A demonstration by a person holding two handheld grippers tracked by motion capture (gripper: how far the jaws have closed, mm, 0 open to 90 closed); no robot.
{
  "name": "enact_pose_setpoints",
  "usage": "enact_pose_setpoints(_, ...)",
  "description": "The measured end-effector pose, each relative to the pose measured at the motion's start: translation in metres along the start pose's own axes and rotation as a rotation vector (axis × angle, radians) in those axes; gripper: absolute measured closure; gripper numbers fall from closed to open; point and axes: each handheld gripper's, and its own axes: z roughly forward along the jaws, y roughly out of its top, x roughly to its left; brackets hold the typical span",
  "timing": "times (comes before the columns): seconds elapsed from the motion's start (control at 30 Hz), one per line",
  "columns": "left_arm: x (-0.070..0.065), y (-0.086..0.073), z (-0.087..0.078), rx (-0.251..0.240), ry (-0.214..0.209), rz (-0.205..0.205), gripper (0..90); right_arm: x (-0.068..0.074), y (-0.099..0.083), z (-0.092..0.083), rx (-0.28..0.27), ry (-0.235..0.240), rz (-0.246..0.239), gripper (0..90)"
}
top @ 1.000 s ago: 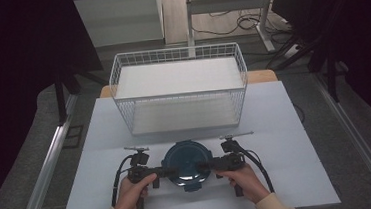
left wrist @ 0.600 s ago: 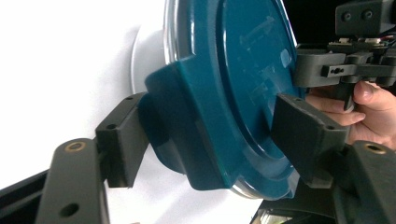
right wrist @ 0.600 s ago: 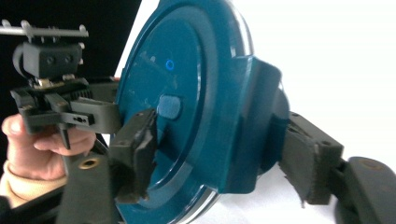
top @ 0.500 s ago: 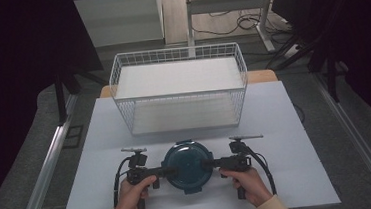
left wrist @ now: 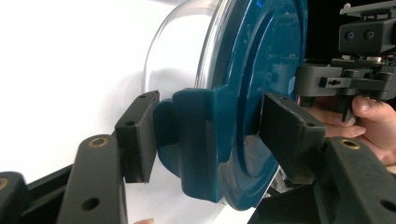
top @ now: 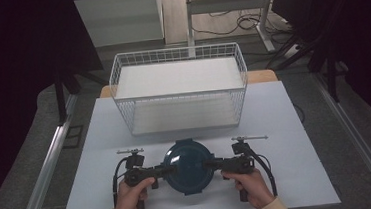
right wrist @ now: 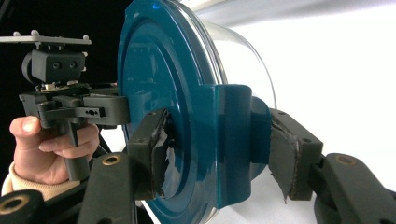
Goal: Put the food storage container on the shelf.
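1. Two grippers hold one thing between them — a round glass container with a teal lid [top: 189, 166], at the near middle of the white bench [top: 285, 126].

2. Left gripper [top: 166, 170]: in the left gripper view its jaws are clamped on the lid's left side tab [left wrist: 196, 140], one pad against each face of the tab.

3. Right gripper [top: 209, 165]: in the right gripper view its jaws are likewise closed on the lid's right side tab [right wrist: 233, 140]. The padding on both jaws looks torn and ragged, yet it presses on the tab.

4. Done, as far as I can judge: both grips are made, on opposite sides of the lid. Each gripper view shows the clear glass bowl under the teal lid, so the lid sits on the bowl.

5. Whether the container is resting on the bench or already raised off it, I cannot tell from these views.

6. Left to do, by my reading: the white wire basket [top: 177, 55] stands at the far side of the bench, well apart from the container and with nothing in it — the likely goal. Carrying the container forward, over the basket's near wall and down inside, then letting go with both jaws, is not yet done.
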Motion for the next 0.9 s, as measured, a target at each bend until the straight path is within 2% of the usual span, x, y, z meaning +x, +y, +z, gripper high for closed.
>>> enact_pose_setpoints(0.27,-0.01,0.002,-0.007,-0.029,-0.013,0.042,40.6,0.014,0.004,-0.01,-0.022,-0.006,-0.084,43.1)
enact_pose_setpoints(0.63,-0.022,0.007,-0.016,-0.049,-0.013,0.082,40.5,0.026,0.008,-0.019,-0.038,-0.005,-0.144,43.2)
enact_pose_setpoints(0.9,-0.03,0.016,-0.027,-0.064,-0.004,0.123,40.4,0.038,0.015,-0.022,-0.056,0.007,-0.181,43.5)
